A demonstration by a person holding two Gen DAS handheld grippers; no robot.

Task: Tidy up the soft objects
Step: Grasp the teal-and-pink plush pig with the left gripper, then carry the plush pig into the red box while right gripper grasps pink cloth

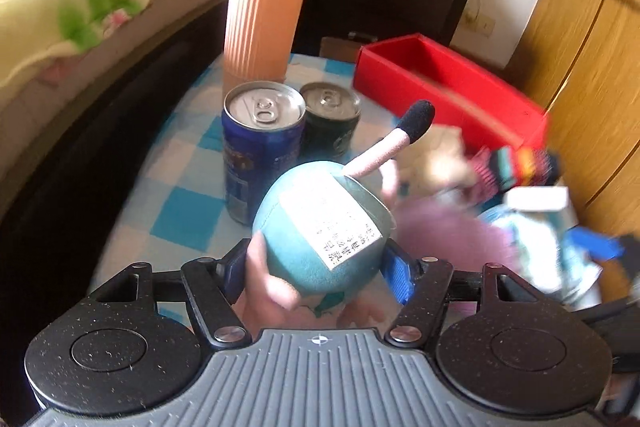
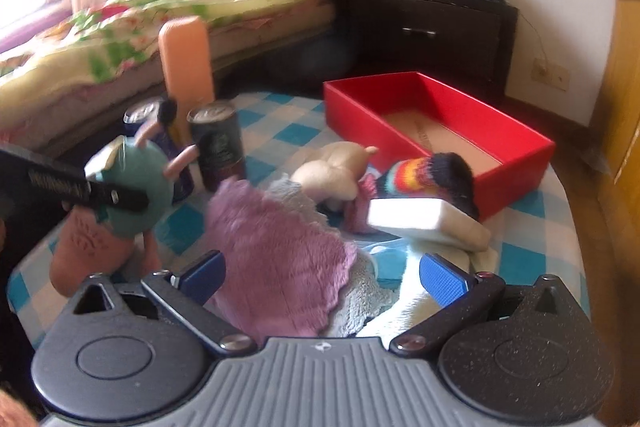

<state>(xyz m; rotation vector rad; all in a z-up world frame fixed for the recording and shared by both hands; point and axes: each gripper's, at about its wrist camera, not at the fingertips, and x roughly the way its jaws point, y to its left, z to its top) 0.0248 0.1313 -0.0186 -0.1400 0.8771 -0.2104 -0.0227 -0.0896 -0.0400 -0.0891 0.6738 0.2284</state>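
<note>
Left gripper (image 1: 316, 267) clamped on teal plush toy (image 1: 320, 231), its pink lower body hidden; right gripper (image 2: 322, 277) agape.

You have a teal plush toy (image 1: 320, 227) with a round head, a white printed label sewn on it, pink limbs and a pink antenna tipped in black; it sits between the blue pads, off the checked cloth, its pink body hanging below. A purple fluffy cloth (image 2: 280, 259) lies rumpled in the middle of the cloth-covered surface, over a pale grey-blue towel (image 2: 360, 291). Beyond it a cream plush (image 2: 340, 167) lies on its side. A rainbow-striped knit sock with a black toe (image 2: 432, 175) lies against the front wall of the red box (image 2: 516, 171). A white sponge block (image 2: 424, 219) rests tilted just before the sock. The box holds no soft item that you can see.
</note>
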